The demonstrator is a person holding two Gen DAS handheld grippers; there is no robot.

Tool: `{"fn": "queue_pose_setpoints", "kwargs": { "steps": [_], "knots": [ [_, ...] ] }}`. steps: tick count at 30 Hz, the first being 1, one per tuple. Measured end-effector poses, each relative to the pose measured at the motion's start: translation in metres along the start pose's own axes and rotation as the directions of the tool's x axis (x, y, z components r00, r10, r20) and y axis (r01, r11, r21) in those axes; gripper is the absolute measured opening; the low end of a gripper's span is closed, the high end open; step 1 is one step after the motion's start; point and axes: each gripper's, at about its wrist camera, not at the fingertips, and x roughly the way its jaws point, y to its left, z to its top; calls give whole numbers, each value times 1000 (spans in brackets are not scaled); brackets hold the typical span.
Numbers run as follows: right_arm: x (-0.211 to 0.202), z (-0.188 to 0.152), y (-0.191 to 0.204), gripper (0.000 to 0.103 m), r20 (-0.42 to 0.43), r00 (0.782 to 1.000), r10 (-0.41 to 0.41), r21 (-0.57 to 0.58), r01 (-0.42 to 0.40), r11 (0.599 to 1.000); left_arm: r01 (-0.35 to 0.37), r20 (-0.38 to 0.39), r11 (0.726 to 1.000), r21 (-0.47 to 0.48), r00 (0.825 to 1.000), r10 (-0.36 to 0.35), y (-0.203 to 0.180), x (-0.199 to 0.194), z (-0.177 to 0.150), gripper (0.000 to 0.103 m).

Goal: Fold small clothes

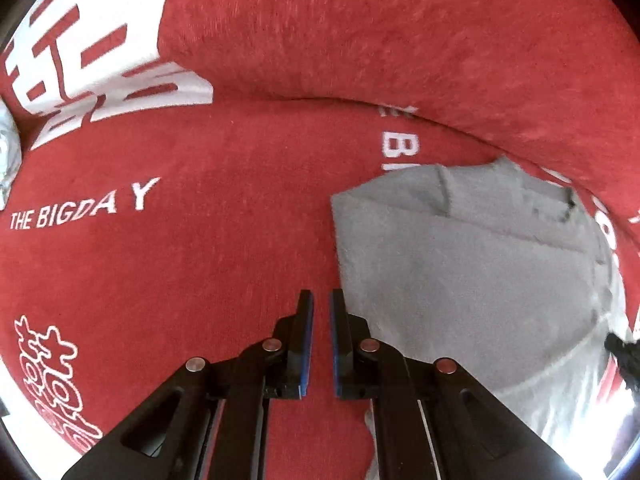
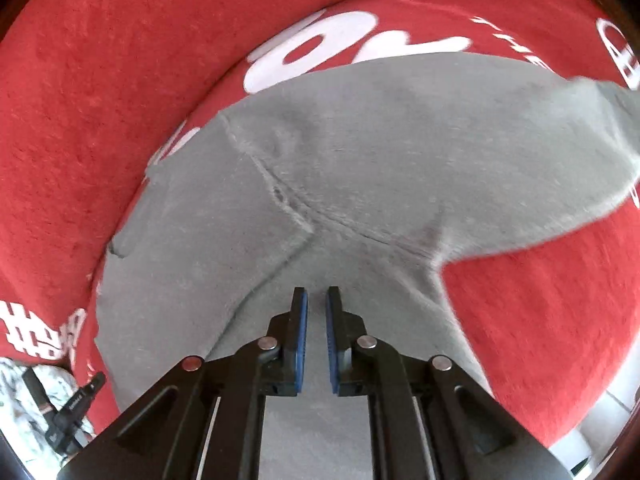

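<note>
A: Jaws first: how do they stand on the left gripper [image 1: 322, 300]?

B: Narrow, closed down to a slim gap with nothing between the blue pads. It hangs over the red cloth [image 1: 200, 264] at the lower middle of the frame, with the left edge of the grey garment [image 1: 460, 280] just right of its tips.

A: And the right gripper [image 2: 317, 298]?

B: Also drawn close, gripping nothing. Grey fabric lies under it, but whether the tips touch it I cannot tell.

A: Where is the garment?

B: Spread on the red cloth. In the right wrist view the grey garment [image 2: 360, 152] fills the middle, a seam running diagonally and one part stretching to the upper right.

A: What does one view give that the other lacks?

B: The left shows white lettering [image 1: 84, 208] reading THE BIGDAY at mid left. The right shows a black tool [image 2: 68, 412] on pale patterned fabric [image 2: 20, 400] at the lower left.
</note>
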Motion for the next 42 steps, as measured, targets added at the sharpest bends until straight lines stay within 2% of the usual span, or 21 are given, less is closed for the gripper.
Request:
{"fn": "queue_pose_setpoints", "kwargs": {
  "steps": [2,5,7,9,10,12,13,14,15,17,19,21,28,31,33,34,35,36,37,38,42],
  "knots": [
    [-5,3,9,13,28,999,29,-58,-27,998,5,14,999,38,1000,-5,-10,-11,-5,9],
    [-2,8,34,14,39,997,63,-121,-58,991,50,13,996,72,999,-51,-34,-17,-14,9],
    [12,10,53,26,33,997,75,-156,-69,985,48,-10,993,108,999,-47,-52,-9,-24,9],
    [27,8,66,38,20,999,40,-179,-36,983,0,-40,991,135,999,5,-63,7,-35,9],
    [36,7,66,38,-1,1000,12,-180,-12,984,-8,-64,992,125,998,16,-63,14,-42,9],
    [40,4,56,38,-23,1000,0,-132,-3,991,6,-31,995,100,1000,-2,-57,10,-50,9],
    [34,3,45,38,-23,999,43,-86,-45,995,13,-45,996,93,999,-9,-54,8,-52,9],
    [29,2,38,39,-25,998,51,-69,-53,996,20,-61,996,86,998,-14,-51,6,-54,9],
    [22,0,30,42,-27,998,56,-56,-57,997,24,-68,997,79,998,-19,-49,3,-56,9],
    [9,-7,15,56,-27,996,87,-29,-88,996,7,-74,996,92,997,0,-50,-2,-59,9],
    [-4,-20,0,61,-30,993,114,10,-113,994,-23,-77,992,127,997,33,-55,-6,-63,9],
    [-11,-34,-10,61,-45,991,130,37,-128,991,-35,-81,988,150,996,48,-60,-9,-68,9],
    [-32,-77,-34,62,-66,987,145,100,-138,985,1,-90,970,241,996,21,-110,-26,-87,10],
    [-38,-88,-41,76,-57,988,145,114,-138,984,20,-97,963,270,995,6,-126,-29,-94,10],
    [-43,-93,-42,76,-48,988,148,116,-141,983,32,-98,958,287,995,-4,-132,-31,-98,10],
    [-46,-96,-43,76,-46,988,149,116,-142,983,37,-102,956,292,995,-8,-134,-31,-100,17],
    [-49,-99,-45,76,-42,988,151,119,-145,982,43,-110,955,294,994,-11,-136,-31,-102,64],
    [-51,-101,-46,76,-40,987,154,122,-148,982,39,-116,956,292,993,-6,-137,-30,-103,93],
    [-54,-103,-47,76,-38,987,157,128,-151,980,18,-97,958,286,995,11,-137,-33,-104,101],
    [-56,-105,-49,76,-34,986,161,133,-156,979,10,-76,954,299,997,13,-139,-37,-106,102],
    [-60,-109,-54,76,-23,985,169,140,-164,976,4,-87,943,332,996,27,-149,-37,-107,102]
  ]
}}
